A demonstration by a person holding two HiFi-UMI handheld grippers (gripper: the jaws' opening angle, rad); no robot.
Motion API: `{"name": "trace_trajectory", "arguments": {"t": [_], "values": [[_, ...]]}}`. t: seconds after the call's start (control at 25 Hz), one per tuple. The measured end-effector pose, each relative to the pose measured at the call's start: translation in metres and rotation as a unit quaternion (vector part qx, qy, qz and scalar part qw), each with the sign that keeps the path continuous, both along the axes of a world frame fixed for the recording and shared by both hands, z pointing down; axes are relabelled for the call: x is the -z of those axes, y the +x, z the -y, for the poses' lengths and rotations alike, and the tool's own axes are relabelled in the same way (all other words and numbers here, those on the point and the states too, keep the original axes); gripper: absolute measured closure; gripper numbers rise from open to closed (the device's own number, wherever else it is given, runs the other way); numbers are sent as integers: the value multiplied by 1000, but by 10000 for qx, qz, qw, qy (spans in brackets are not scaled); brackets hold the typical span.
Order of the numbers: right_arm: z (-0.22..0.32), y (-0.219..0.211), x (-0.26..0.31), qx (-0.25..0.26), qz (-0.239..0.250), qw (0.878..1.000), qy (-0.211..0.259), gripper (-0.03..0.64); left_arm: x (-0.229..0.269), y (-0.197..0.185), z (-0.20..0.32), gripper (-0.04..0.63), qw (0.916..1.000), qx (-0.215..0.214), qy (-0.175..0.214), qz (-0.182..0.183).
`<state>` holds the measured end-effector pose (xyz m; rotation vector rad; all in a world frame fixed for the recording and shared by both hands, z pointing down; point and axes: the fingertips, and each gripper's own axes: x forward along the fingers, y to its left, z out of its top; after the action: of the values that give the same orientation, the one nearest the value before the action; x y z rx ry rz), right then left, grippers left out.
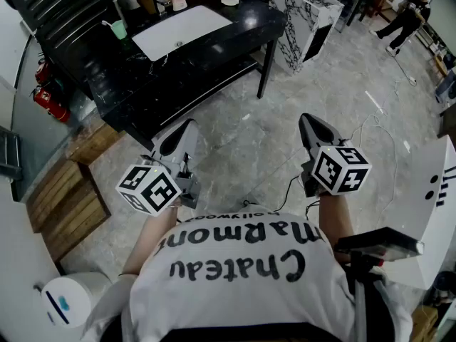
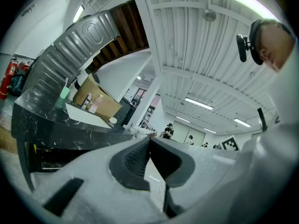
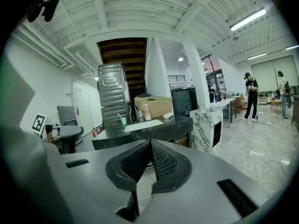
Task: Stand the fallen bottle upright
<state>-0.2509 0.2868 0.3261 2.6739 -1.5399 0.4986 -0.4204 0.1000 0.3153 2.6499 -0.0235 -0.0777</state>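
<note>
Across grey floor point(image 1: 242, 141) — black marble table point(image 1: 249, 21)

Left gripper point(image 1: 178, 140) and right gripper point(image 1: 311, 127) side by side, jaws together, empty.

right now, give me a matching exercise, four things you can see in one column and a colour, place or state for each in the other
Column one:
1. cup
2. fire extinguishers
3. basin
4. left gripper

Column two:
a. white, set into the black counter
b. shut, nothing between the jaws
c. red, low at the far left of the head view
d. green, on the counter left of the basin

Pairs: 1-d, 2-c, 3-a, 4-b
</note>
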Motion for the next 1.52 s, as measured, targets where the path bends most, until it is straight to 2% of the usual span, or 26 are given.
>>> {"name": "trace_trajectory", "arguments": {"t": [0.2,0.44,1.04,1.24,1.52], "values": [[8,1,-2,77,67,9999,80,603,2,0,3,581,10000,60,76,12],[5,7,0,5,388,9984,402,603,3,5,1,581,9999,22,108,18],[11,-4,-14,58,361,9992,190,603,-9,-1,12,581,9999,75,25,80],[14,16,-16,3,388,9990,213,603,-12,15,21,581,9998,153,-45,91],[32,66,-15,45,399,9985,384,603,-12,59,35,581,9996,215,36,170]]}}
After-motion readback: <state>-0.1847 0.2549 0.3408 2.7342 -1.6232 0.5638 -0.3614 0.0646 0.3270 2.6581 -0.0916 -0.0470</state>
